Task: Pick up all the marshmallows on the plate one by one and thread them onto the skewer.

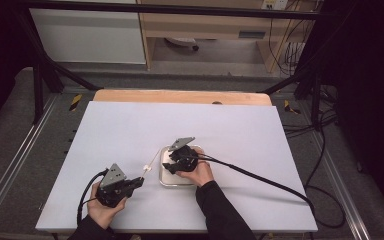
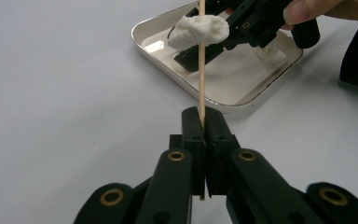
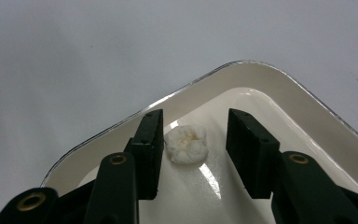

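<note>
Work in hand looks like threading soft white lumps onto a thin wooden skewer (image 2: 201, 70). One puffy white marshmallow-like lump (image 2: 198, 30) is already on the stick, riding high toward its far end, above the near rim of the shallow white square tray with a metal edge (image 2: 168, 56). A second small white lump (image 3: 187, 144) lies loose on the tray floor, near the corner at 12 o'clock in the right gripper view. The right gripper (image 3: 193, 147) sits low in the tray with its black jaws on either side of that lump; left pad just beside it or barely touching, right pad clear with a gap, so jaws are apart and not yet clamped. The left gripper (image 2: 201, 128) has its jaws pressed together on the skewer's lower end, the stick standing straight up toward 12 o'clock in its own view. In the high view the left gripper (image 1: 130, 184) sits at about 8 o'clock from the tray (image 1: 166, 181), the skewer (image 1: 151, 162) angling up toward the tray's left edge, all on a pale sheet-covered table (image 1: 130, 130). My read: one piece done; second piece still to be gripped, lifted and pushed on. No other pieces seen in the tray.
</note>
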`<state>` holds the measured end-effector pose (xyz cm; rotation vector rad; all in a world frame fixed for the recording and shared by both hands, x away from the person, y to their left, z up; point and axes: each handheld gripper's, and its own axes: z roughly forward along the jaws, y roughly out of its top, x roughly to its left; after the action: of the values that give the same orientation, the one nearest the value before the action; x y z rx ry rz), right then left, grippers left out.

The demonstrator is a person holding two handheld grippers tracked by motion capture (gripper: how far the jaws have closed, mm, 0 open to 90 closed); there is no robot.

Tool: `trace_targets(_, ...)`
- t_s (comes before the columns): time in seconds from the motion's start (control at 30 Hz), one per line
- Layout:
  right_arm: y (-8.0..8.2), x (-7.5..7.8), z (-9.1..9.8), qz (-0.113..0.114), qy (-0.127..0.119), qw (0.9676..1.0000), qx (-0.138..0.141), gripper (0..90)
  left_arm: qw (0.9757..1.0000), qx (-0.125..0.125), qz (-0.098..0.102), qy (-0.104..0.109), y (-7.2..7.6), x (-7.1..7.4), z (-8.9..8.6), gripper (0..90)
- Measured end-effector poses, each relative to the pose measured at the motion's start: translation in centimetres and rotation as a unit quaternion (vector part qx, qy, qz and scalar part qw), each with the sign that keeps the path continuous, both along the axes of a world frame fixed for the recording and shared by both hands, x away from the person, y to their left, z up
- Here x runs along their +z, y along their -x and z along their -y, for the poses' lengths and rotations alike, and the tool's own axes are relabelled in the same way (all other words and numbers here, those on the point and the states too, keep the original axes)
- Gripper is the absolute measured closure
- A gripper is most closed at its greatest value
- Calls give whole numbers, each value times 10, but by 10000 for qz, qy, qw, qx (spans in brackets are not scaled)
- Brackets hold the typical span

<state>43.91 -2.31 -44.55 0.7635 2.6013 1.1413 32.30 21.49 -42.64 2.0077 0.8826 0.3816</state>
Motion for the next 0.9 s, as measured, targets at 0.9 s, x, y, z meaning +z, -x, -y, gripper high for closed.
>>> trace_targets(0.9,5,21,7,-115,-4,9999,-55,739,10000,-3,44,28,2,1,1,885)
